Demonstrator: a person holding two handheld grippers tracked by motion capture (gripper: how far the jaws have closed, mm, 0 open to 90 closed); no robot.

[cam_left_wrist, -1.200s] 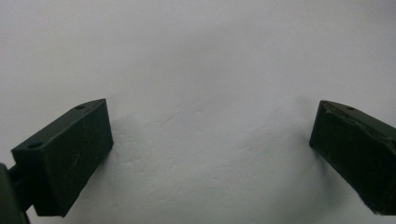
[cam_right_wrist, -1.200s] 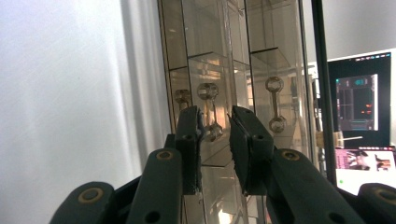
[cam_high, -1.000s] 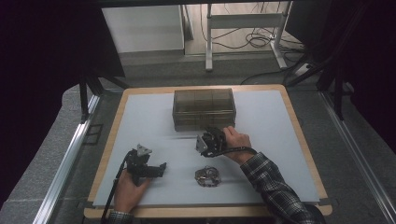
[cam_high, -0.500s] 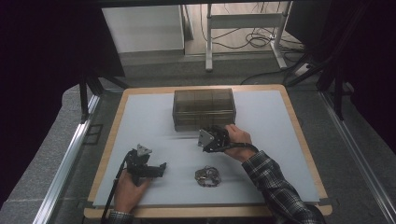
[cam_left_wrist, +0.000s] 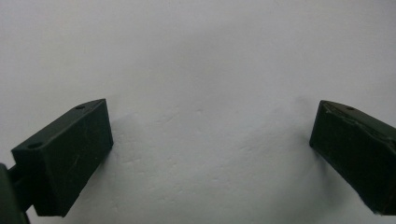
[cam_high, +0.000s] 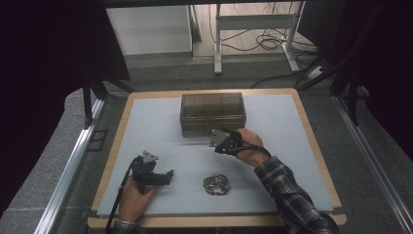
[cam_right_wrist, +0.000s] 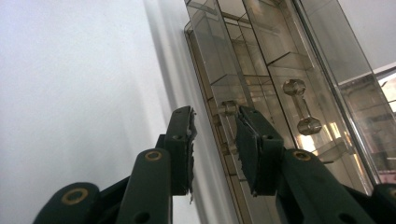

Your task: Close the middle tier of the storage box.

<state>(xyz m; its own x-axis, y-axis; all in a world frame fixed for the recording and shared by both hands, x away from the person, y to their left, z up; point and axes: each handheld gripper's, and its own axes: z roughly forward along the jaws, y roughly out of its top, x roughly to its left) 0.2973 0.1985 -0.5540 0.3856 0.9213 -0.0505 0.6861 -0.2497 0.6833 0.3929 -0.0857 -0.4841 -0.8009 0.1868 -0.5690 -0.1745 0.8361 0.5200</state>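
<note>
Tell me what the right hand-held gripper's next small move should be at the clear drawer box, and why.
Probably a short pull toward the person, once the jaws close. The right hand-held gripper has a small drawer handle of the clear drawer box between its jaws, which have just been opening and show a gap. The drawer looks barely out. The left hand-held gripper waits open over the mat.

Three cameras: one fixed overhead, one riding on each gripper.

The high view looks forward and down on the whole table. The left gripper view sits close above bare tabletop. The right gripper view is close on the smoky clear box, at 12 o'clock in the high view.
</note>
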